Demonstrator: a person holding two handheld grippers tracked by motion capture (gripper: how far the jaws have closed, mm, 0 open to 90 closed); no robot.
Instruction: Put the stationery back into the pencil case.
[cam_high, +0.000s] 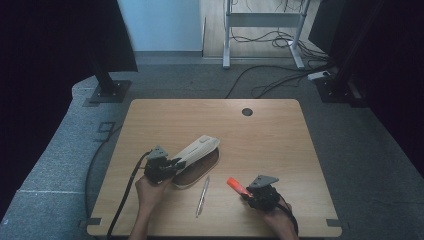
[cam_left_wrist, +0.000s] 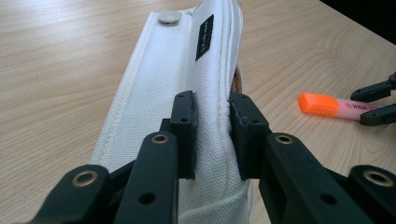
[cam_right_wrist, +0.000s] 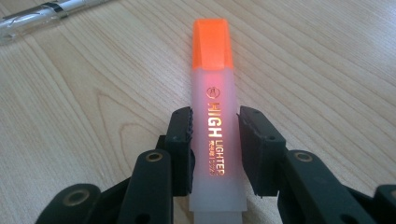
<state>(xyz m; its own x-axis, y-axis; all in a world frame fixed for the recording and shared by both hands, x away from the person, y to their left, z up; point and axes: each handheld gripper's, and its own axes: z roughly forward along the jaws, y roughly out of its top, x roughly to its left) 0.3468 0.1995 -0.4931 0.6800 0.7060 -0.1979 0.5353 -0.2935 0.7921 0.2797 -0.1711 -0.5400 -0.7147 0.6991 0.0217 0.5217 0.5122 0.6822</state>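
A white fabric pouch (cam_high: 197, 150) lies slanted at the middle of the wooden table (cam_high: 270, 135). Its upper side is lifted, and a dark brown inside (cam_high: 202, 165) shows beneath. My left gripper (cam_high: 177, 162) is shut on the pouch's near edge. In the left gripper view the pads pinch the white cloth (cam_left_wrist: 159, 79) along a seam. An orange-capped highlighter (cam_high: 236, 185) lies to the right. My right gripper (cam_high: 245, 191) is shut on its pale barrel (cam_right_wrist: 214, 93), with the cap pointing away from the jaws.
A silver pen (cam_high: 202, 196) lies between the two hands near the front edge; its end shows in the right gripper view (cam_right_wrist: 42, 16). A round cable hole (cam_high: 247, 111) sits at the table's far side. Dark stands and floor cables lie beyond the table.
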